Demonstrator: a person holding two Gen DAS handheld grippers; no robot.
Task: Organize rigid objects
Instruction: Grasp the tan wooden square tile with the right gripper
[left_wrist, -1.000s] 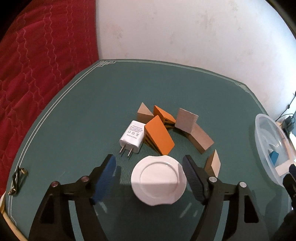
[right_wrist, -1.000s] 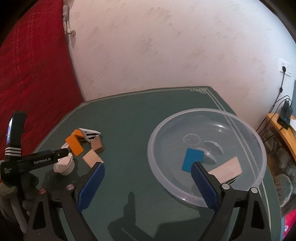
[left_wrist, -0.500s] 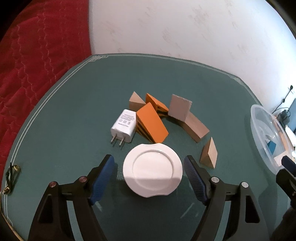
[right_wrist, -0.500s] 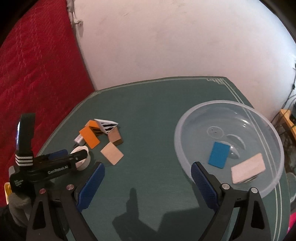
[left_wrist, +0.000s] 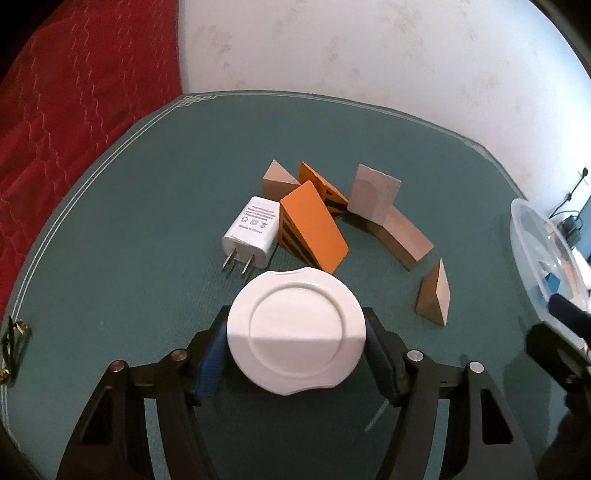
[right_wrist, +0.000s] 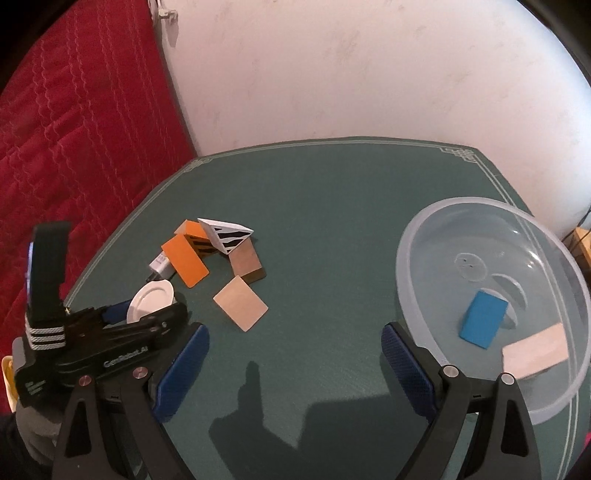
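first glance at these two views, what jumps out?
The white lid sits between the left gripper fingers as its jaws close on it, near the table's front edge. Just behind it lies a cluster of orange and wooden wedges with a white charger. At the right, the clear bowl holds a blue block, with the right gripper open beside it.

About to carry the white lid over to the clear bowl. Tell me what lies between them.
Only the small wooden wedge lies on the mat between the white lid and the clear bowl. The right gripper, open, also hangs near the bowl's rim. Lifting the lid should clear both.
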